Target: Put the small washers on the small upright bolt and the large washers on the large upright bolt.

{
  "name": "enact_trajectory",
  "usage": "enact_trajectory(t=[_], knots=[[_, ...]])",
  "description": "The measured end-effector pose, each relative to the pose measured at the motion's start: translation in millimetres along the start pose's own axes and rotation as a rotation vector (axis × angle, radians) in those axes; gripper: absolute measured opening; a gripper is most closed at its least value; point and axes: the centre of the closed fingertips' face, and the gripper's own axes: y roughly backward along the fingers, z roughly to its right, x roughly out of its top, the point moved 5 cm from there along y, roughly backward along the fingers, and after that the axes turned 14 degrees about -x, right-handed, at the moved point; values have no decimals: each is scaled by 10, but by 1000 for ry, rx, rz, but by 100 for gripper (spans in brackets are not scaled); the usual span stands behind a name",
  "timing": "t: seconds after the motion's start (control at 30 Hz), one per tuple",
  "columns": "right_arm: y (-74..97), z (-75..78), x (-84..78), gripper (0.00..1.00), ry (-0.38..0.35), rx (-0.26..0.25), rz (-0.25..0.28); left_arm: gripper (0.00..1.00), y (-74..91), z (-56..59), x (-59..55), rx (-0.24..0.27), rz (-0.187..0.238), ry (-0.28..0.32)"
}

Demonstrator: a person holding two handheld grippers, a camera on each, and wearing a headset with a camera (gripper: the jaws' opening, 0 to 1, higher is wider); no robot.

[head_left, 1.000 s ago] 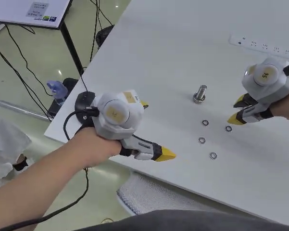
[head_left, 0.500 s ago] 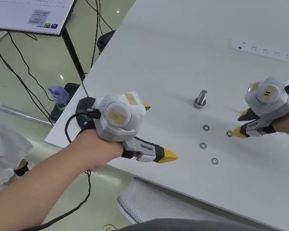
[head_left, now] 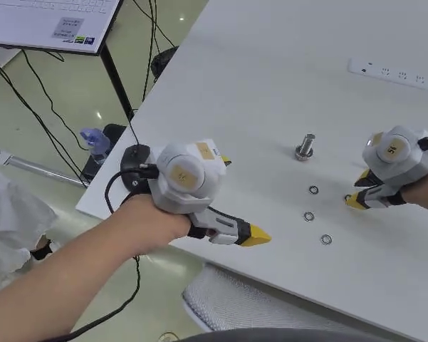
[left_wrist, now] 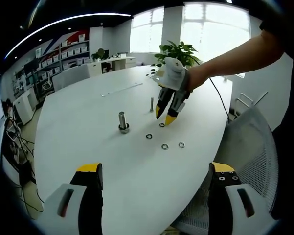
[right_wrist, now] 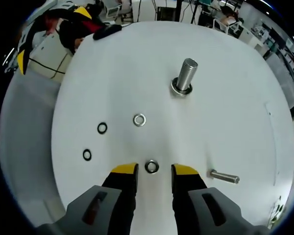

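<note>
Picking up a washer looks like the step in hand: one loose washer lies flat on the white desk, right between the yellow tips of the right gripper. Its jaws stand apart on either side of the washer and have not yet closed on it. Three more washers lie scattered just beyond, between the large upright bolt and the desk's near edge. The small upright bolt stands just to one side of the right gripper. Whether the straddled washer is small or large is hard to judge from these views. One neighbour looks paler and a little heavier than the rest. The next move seems to call for lowering the tips to the desk surface and pinching the thin ring by its rim without sliding it. The washer then has to be lifted level and its hole centred over the matching bolt. The left gripper hangs over the near edge with its jaws wide apart and nothing between them.
</note>
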Motion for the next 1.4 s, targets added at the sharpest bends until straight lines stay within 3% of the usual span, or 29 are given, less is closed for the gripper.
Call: enact_trajectory(t=[0.1, 0.7, 1.4], knots=[[-50, -7, -43, 28, 18, 3, -24, 89, -4, 5, 6, -2, -1, -2], [-76, -2, -36, 25, 27, 15, -48, 87, -41, 53, 20, -18, -1, 1], [-88, -18, 5, 13, 33, 5, -101, 84, -46, 85, -14, -23, 0, 11]])
